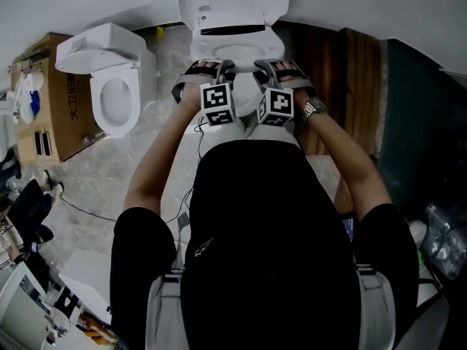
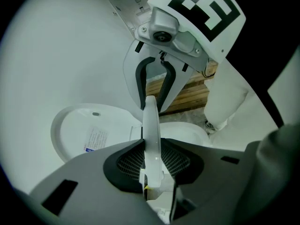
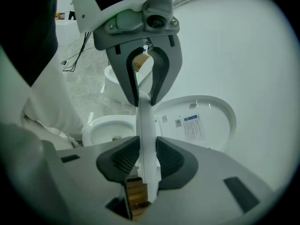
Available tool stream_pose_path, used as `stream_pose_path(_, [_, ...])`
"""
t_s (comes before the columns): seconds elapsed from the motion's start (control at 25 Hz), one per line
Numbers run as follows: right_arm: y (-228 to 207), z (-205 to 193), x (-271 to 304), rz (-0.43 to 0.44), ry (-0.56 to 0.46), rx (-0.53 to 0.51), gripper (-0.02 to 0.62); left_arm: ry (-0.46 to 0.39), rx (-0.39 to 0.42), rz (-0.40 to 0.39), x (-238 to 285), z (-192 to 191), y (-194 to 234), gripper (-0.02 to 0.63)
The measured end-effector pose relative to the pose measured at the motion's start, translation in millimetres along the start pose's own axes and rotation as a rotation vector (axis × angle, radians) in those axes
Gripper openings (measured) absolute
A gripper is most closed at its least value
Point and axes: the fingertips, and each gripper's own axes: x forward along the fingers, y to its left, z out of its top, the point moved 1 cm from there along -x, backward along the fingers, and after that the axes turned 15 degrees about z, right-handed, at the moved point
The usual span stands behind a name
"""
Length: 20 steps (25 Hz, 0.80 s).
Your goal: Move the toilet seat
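Note:
I stand over a white toilet with its lid (image 1: pixel 233 2) upright against the wall. Both grippers grip the front rim of the white toilet seat (image 1: pixel 237 49), side by side. My left gripper (image 1: pixel 222 69) is shut on the seat, which shows edge-on (image 2: pixel 151 125) between its dark pads. My right gripper (image 1: pixel 264 69) is shut on the seat (image 3: pixel 146 125) the same way. Each gripper view shows the other gripper clamped on the rim further along, plus the lid (image 2: pixel 89 130) (image 3: pixel 197 121) and the bowl (image 2: pixel 187 135) (image 3: pixel 108 128) beyond. The seat's front is lifted off the bowl.
A second white toilet (image 1: pixel 113 86) stands on the floor at the left, next to a cardboard box (image 1: pixel 44 100). Wooden planks (image 1: pixel 343 71) lie to the right of the toilet. Cables and loose items clutter the floor at the lower left (image 1: pixel 29 217).

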Motion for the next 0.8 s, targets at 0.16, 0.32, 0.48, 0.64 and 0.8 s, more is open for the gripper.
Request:
stream_pose_path(0.16, [-12.9,1.7,-1.6,0.014,0.0,0.001,0.121,-0.03,-0.013,0.018,4.7,2.9,16.7,0.117])
stream_pose_path(0.32, [-25.5,3.6,-2.0,0.047,0.006,-0.002,0.121,-0.028,-0.014,0.003,7.2,0.7,28.9,0.117])
stream_pose_path(0.48, [-37.0,3.5,-0.6,0.076,-0.004,0.001,0.121,-0.03,-0.024,-0.004,8.7,1.2,42.1,0.115])
stream_pose_path(0.64, [-50.0,3.4,-1.7,0.085,-0.001,0.003,0.121,-0.027,-0.025,-0.006,12.1,1.1,54.0,0.115])
stream_pose_path(0.8, [-58.4,1.7,-4.1,0.094,-0.001,0.006,0.121,-0.018,-0.018,0.012,14.1,2.9,63.2,0.115])
